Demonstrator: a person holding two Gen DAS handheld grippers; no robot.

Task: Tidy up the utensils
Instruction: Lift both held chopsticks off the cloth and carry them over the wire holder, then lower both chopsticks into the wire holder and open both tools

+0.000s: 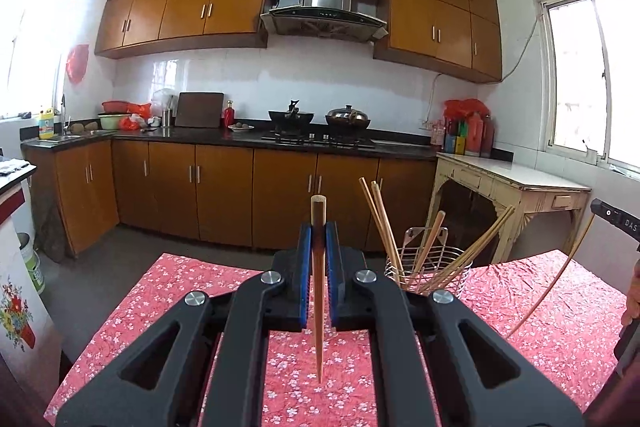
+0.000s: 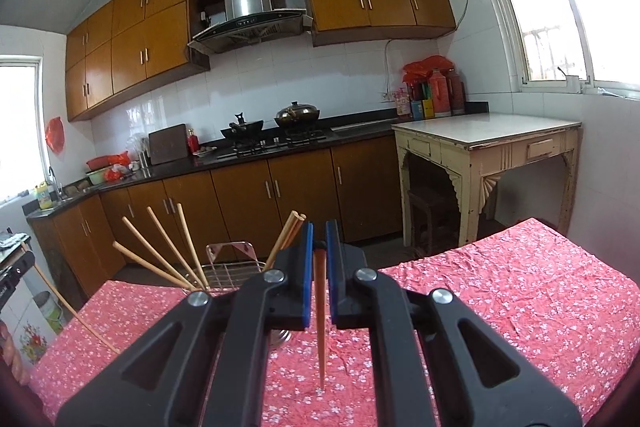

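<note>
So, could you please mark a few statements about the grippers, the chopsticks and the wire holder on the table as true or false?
1. The left gripper is shut on a chopstick. True.
2. The right gripper is open and holds nothing. False: it is shut on a reddish-brown chopstick.
3. The wire utensil holder already has several chopsticks standing in it. True.
4. The holder lies tipped over on the floor. False: it stands upright on the table's red floral cloth.
5. Both held chopsticks point their thin tips down. True.
</note>
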